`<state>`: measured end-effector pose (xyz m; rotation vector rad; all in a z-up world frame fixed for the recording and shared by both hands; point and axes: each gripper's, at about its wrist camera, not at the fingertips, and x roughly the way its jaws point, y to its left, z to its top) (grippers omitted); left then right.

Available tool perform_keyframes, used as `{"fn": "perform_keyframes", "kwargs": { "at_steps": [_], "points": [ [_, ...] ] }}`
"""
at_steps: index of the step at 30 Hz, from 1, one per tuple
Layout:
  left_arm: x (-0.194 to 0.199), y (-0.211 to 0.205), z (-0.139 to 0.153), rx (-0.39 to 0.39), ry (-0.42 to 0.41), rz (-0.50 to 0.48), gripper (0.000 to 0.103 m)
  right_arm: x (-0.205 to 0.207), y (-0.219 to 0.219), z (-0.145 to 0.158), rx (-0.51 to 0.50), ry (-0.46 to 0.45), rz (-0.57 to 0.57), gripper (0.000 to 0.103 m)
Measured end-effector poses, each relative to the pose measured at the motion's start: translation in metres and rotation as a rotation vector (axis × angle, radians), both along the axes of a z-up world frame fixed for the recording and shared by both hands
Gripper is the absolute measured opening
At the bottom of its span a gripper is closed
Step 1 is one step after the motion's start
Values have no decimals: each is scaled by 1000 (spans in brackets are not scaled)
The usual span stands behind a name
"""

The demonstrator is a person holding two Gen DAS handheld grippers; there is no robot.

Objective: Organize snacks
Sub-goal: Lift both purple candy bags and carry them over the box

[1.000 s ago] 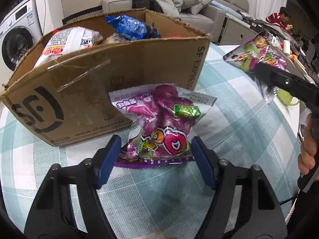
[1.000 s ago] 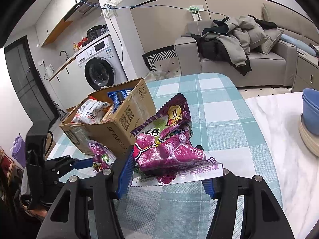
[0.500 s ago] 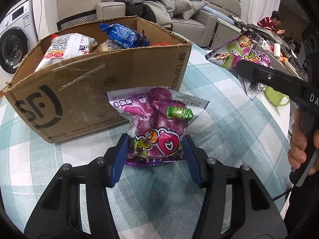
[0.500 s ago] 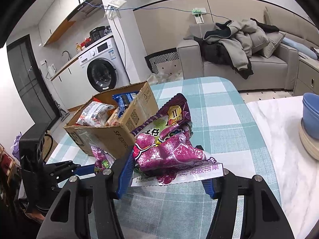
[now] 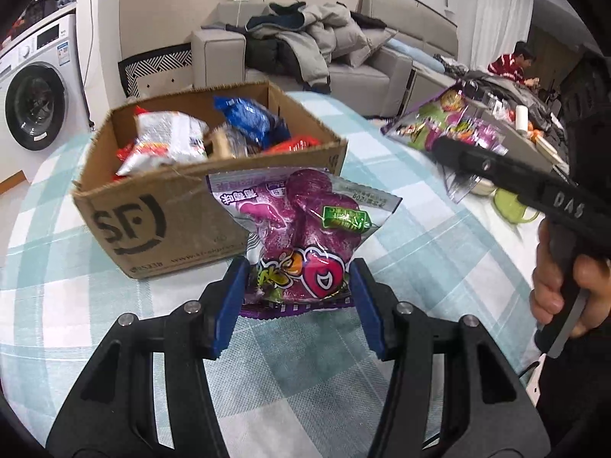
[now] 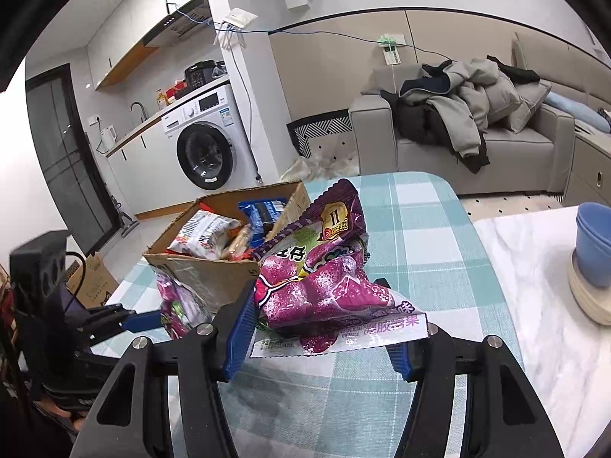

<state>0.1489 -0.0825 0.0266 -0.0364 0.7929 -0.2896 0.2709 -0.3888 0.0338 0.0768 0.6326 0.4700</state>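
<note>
On the checked bench (image 5: 420,236), both tongs clench purple gummy bags, left tongs (image 5: 298,301) and right tongs (image 6: 324,328), lifted clear so each can drop into the cardboard box (image 5: 183,206) at upper left.

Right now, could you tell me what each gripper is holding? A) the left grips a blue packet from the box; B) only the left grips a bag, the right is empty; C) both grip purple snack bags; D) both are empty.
C: the left gripper pinches a purple snack bag near the cardboard box, and the right gripper clamps a second purple bag.
</note>
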Motion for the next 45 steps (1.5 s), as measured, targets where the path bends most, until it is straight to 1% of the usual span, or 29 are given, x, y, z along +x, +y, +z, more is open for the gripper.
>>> {"fn": "perform_keyframes", "kwargs": {
  "at_steps": [10, 16, 20, 24, 27, 34, 41, 45],
  "points": [
    [-23, 33, 38, -20, -66, 59, 51, -9, 21, 7, -9, -31, 38, 60],
    [-37, 48, 63, -25, -113, 80, 51, -15, 27, 13, 3, -53, 56, 60],
    [-42, 61, 78, -31, -134, 96, 51, -16, 31, 14, 8, -57, 64, 60],
    [-42, 72, 91, -32, -139, 107, 51, -13, 34, 15, 25, -57, 72, 60],
    [-38, 79, 98, -27, -145, 109, 51, -10, 41, 20, 23, -63, 82, 60],
    [-33, 102, 117, -43, -168, 124, 51, 2, 61, 35, -6, -88, 109, 60],
    [-13, 122, 131, -41, -176, 143, 51, 16, 80, 44, -31, -92, 117, 60],
    [2, 128, 133, -34, -173, 151, 51, 27, 91, 45, -51, -83, 123, 60]
  ]
}}
